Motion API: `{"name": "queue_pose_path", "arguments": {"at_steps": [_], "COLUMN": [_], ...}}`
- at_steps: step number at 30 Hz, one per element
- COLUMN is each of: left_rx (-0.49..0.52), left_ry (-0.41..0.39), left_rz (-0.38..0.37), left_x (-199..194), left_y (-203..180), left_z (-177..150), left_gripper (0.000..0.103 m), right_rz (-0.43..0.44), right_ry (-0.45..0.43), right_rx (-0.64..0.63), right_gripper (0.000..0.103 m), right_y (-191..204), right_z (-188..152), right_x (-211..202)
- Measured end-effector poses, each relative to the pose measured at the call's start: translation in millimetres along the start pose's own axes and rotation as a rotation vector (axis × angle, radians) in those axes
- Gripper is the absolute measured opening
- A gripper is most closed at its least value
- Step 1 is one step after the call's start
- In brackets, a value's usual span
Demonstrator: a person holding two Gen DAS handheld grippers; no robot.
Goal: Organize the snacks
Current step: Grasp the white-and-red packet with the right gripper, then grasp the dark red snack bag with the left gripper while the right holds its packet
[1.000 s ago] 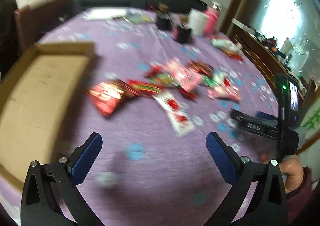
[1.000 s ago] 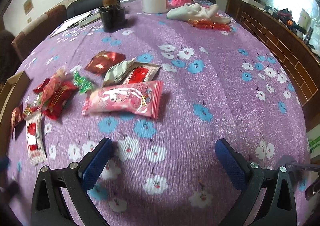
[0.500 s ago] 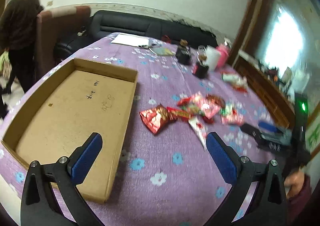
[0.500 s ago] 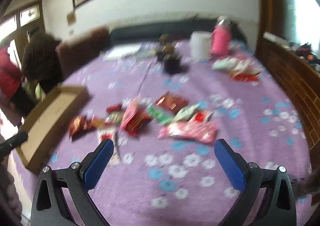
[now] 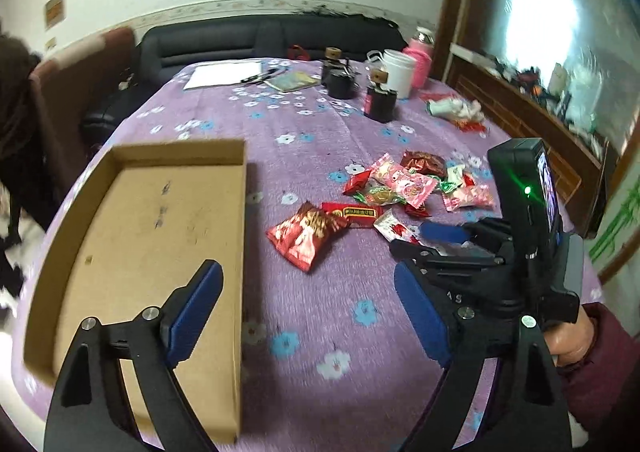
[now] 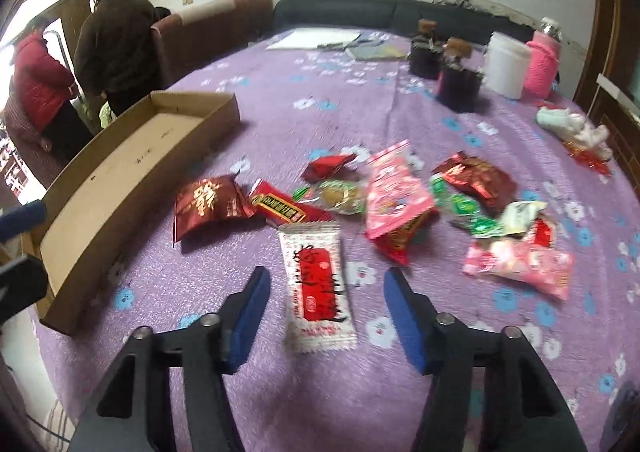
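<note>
Right wrist view: the right gripper point(image 6: 324, 316) has just been closing its jaws and now stands about half open, with the white-and-red sachet point(image 6: 316, 284) lying flat on the purple floral tablecloth point(image 6: 280, 124) between the two blue pads, touched by neither as far as the blur allows. The sachet looks light, thin and crinkly, with slick film that could slide; a pinch across its narrow middle, or on a crimped end seal, seems the safest hold. Beyond the jaw tips sits the rest of the snack pile: a dark red foil bag point(image 6: 206, 204) ahead to the left, a pink packet point(image 6: 394, 196) ahead to the right, green-wrapped sweets point(image 6: 466, 208) further right.

The left gripper point(image 5: 308, 316) has its jaws wide, lately easing inward, and holds nothing. Its left pad hangs over the cardboard tray point(image 5: 236, 212), which is shallow, open-topped and holds no snacks yet. The red foil bag point(image 5: 306, 232) lies just ahead, between its jaw tips.
</note>
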State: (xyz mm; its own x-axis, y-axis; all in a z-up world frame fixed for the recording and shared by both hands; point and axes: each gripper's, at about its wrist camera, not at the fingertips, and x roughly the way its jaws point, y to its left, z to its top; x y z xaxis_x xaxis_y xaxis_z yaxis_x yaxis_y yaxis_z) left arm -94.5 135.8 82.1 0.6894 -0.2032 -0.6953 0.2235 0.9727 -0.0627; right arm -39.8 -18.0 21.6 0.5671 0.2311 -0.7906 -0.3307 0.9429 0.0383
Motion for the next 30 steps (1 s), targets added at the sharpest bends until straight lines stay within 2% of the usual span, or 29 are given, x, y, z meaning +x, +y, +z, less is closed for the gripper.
{"name": "queue_pose_path", "arguments": {"at_steps": [1, 2, 9, 12, 15, 18, 22, 23, 24, 26, 27, 28, 30], "left_rx": [0.023, 0.044, 0.134, 0.179, 0.202, 0.207, 0.218, 0.221, 0.225, 0.231, 0.228, 0.221, 0.206], "left_ry": [0.004, 0.01, 0.107, 0.158, 0.215, 0.253, 0.26, 0.259, 0.259, 0.267, 0.27, 0.273, 0.27], "left_rz": [0.0, -0.006, -0.095, -0.099, -0.104, -0.095, -0.086, -0.083, -0.078, -0.071, -0.075, -0.084, -0.089], "left_x": [4, 9, 54, 73, 89, 101, 103, 103, 104, 105, 105, 105, 103], "left_y": [-2, -5, -16, -20, -23, -21, -21, -22, -23, -23, -23, -22, -20], "left_z": [3, 7, 30, 34, 35, 34, 31, 30, 32, 34, 34, 35, 35], "left_gripper": [0.088, 0.088, 0.088, 0.085, 0.072, 0.071, 0.069, 0.066, 0.059, 0.042, 0.028, 0.025, 0.025], "right_rz": [0.007, 0.016, 0.014, 0.005, 0.049, 0.069, 0.084, 0.092, 0.095, 0.096, 0.095, 0.094, 0.095], "right_ry": [0.011, 0.023, -0.007, -0.004, -0.007, -0.007, -0.01, -0.011, -0.012, -0.014, -0.014, -0.014, -0.014], "right_rx": [0.007, 0.02, 0.045, 0.049, 0.095, 0.109, 0.118, 0.121, 0.122, 0.122, 0.12, 0.119, 0.12], "right_gripper": [0.034, 0.032, 0.03, 0.031, 0.031, 0.031, 0.033, 0.033, 0.034, 0.034, 0.034, 0.034, 0.034], "right_y": [0, -3, -13, -19, -29, -32, -33, -34, -34, -34, -33, -33, -33], "right_z": [-1, -2, -8, -13, -14, -14, -15, -15, -15, -15, -14, -14, -15], "right_x": [4, 7, -9, -9, -9, -9, -9, -9, -9, -9, -8, -8, -8]}}
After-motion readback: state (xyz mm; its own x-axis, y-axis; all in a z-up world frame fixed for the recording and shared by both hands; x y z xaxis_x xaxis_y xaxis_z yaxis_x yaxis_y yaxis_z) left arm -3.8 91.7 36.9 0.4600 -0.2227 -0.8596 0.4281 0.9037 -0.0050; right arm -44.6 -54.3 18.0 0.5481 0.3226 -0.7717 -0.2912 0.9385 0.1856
